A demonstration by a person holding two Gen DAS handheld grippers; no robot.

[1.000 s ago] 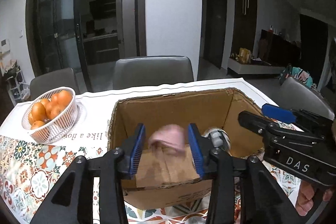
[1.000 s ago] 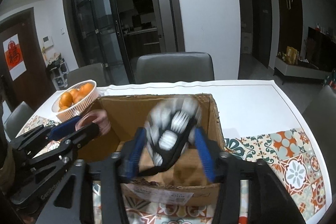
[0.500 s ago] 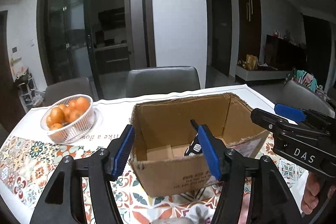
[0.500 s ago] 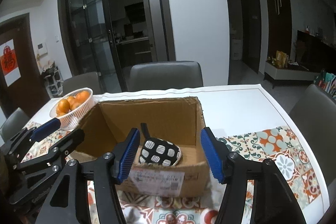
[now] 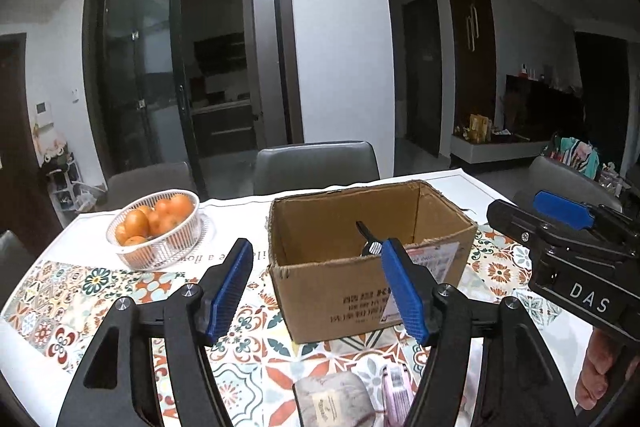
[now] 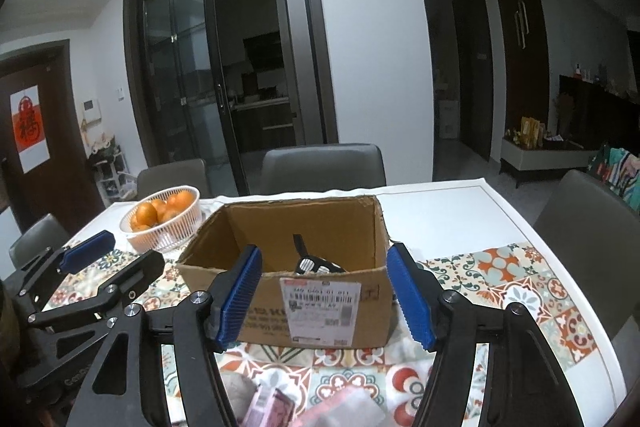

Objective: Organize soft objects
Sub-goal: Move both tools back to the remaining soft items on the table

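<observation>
On the patterned tablecloth [image 5: 60,291] ahead of you sits the cardboard box [image 5: 344,291], open-topped, with the black-and-white checked pouch [image 6: 316,264] lying inside it near the front wall. Your left gripper [image 5: 320,285] hangs in front of the box, blue pads spread wide and holding nothing. Your right gripper [image 6: 326,293] is the same: fingers wide apart, empty, framing the box's labelled side. At 6 o'clock, just beneath your left gripper, lie a beige rolled cloth [image 5: 332,397] and a pink item [image 5: 396,385] touching it. At 10 o'clock from the box stands the white basket of oranges [image 5: 156,227].
</observation>
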